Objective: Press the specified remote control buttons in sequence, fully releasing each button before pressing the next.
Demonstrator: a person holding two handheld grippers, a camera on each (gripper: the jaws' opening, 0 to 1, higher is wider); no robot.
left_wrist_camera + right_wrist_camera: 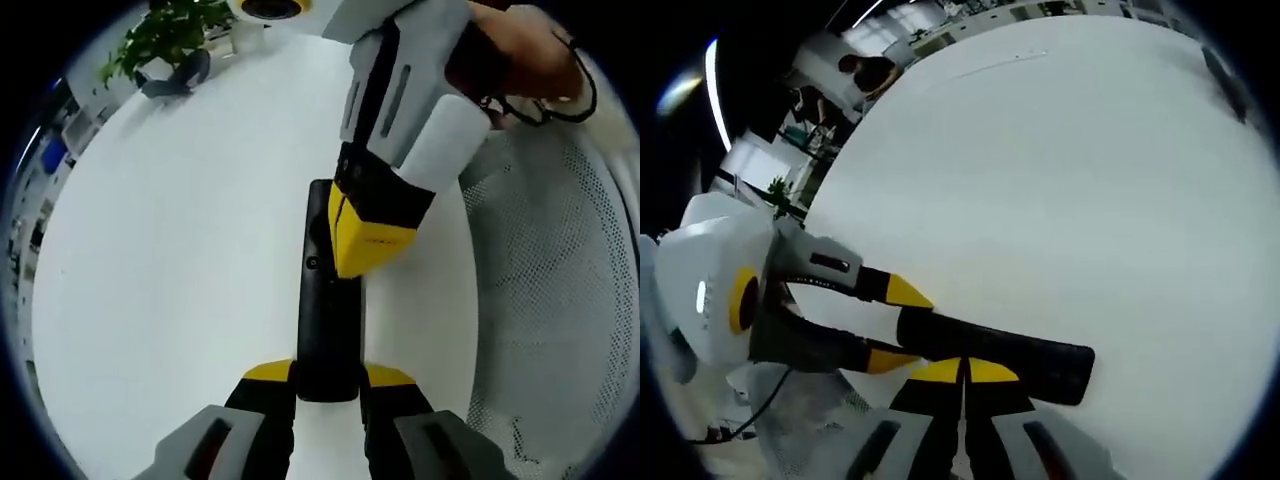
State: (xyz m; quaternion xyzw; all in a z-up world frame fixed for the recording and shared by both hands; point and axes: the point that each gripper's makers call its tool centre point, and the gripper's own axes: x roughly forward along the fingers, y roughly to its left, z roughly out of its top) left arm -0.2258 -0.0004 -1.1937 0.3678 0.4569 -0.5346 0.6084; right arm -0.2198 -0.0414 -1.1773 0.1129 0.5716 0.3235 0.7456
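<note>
Two views: left gripper view first, then right gripper view.

Left gripper view
- Left tongs [329, 385]: rise from the bottom edge, yellow-tipped, pinching the near end of the remote control between them.
- Remote control [325, 335]: black, long and slim, lying flat on the counter and running straight away from the camera; its buttons are too dark to read.
- Right tongs [362, 240]: come in from the upper right, tips pressed together, yellow ends down on the remote's far half.
- Hand [520, 55]: at the top right, gripping the handle of the right tongs, a black cord looped at the wrist.
- Counter [180, 250]: plain white, round-edged, bare apart from the remote.
- Mesh chair [560, 300]: white perforated seat just beyond the counter's right edge.
- Plant [165, 35]: green leaves at the counter's far left, a grey object just beside it.
- Room: shelving and blue items blurred along the left rim.

Right gripper view
- Right tongs [965, 372]: tips closed against each other, resting on the remote control [1040, 358] at about its middle.
- Left tongs [895, 325]: enter from the left, one yellow tip either side of the remote's end.
- Counter [1070, 180]: broad white top stretching away.
- Room: a person seated at a far desk near the top left, a ceiling light strip, a small plant [780, 195] by the counter's edge.
</note>
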